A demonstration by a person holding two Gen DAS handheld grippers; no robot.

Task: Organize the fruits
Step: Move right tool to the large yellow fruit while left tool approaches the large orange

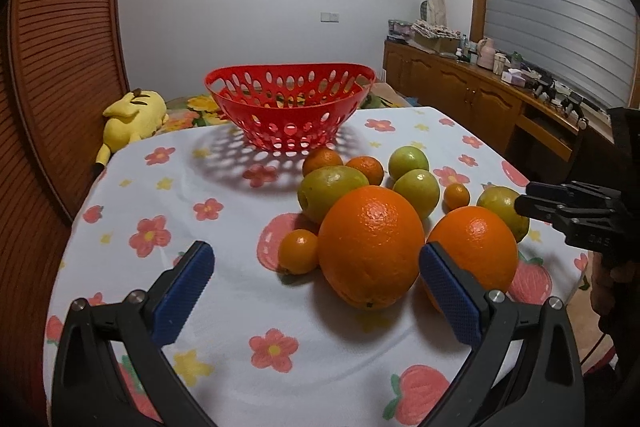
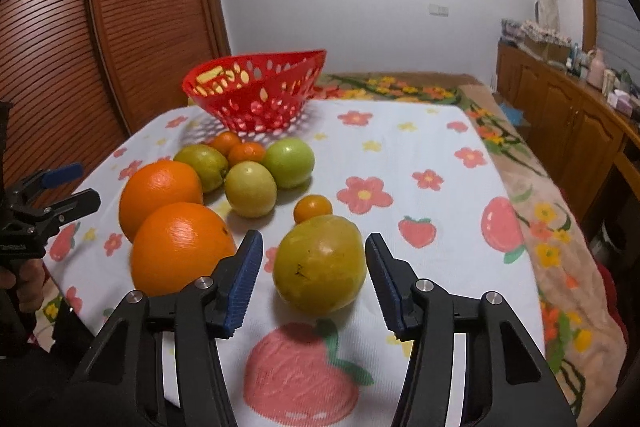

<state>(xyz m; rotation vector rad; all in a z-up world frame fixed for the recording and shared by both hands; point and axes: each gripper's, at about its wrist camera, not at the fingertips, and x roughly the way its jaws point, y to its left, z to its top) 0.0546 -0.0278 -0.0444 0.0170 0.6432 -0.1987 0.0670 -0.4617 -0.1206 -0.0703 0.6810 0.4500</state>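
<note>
I count ten fruits loose on the flowered tablecloth, all in one cluster in front of the red basket; two large oranges, four yellow-green round fruits, and four small orange ones.

The nearer large orange lies between my left gripper's blue pads, toward the right pad, and the jaws are spread wide with nothing held; the second large orange sits just beside it, behind the right pad. A small orange fruit touches the big orange on its left; another small one sits further back among the green ones; two more small ones lie side by side close to the basket's foot.

Of the yellow-green fruits, the biggest lies between the fingers of my right gripper, which is open around it with both pads clear of the skin; the other three bunch together behind the oranges.

The basket is a single perforated bowl, upright, at the far end of the cloth, apart from the cluster; it seems to hold no fruit, though the yellow showing through its holes in the right wrist view may be the yellow plush toy lying behind the table.
</note>
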